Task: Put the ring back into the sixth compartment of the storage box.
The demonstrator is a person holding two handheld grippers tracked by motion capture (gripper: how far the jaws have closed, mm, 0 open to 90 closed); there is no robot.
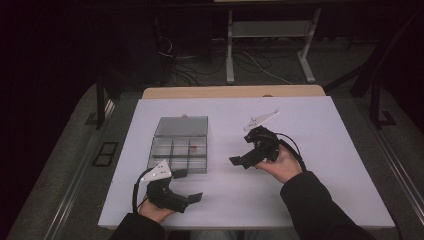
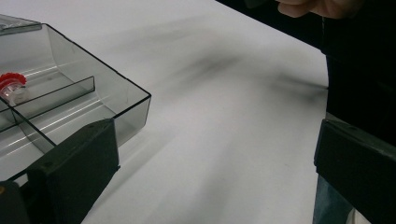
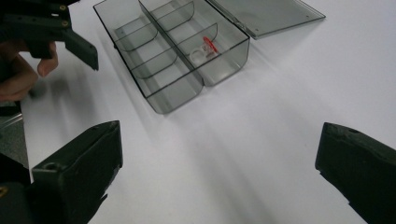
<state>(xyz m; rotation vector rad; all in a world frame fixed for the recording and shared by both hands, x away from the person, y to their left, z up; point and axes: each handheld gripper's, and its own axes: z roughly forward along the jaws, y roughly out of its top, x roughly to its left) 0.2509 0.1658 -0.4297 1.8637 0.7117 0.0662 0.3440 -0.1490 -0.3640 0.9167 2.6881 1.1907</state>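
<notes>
A clear grey compartment box lies left of centre on the white table, its lid folded open behind it. A small red and white part rests in one right-hand compartment, and it appears again as the part and the part. My left gripper is open just in front of the box's near right corner, with nothing between its jaws. My right gripper is open to the right of the box, pointing at it, and holds nothing.
The white table top stretches out to the right of the box. The person's dark sleeve and hand lie ahead of the left gripper. The left gripper and its hand are at the upper left of the right gripper view.
</notes>
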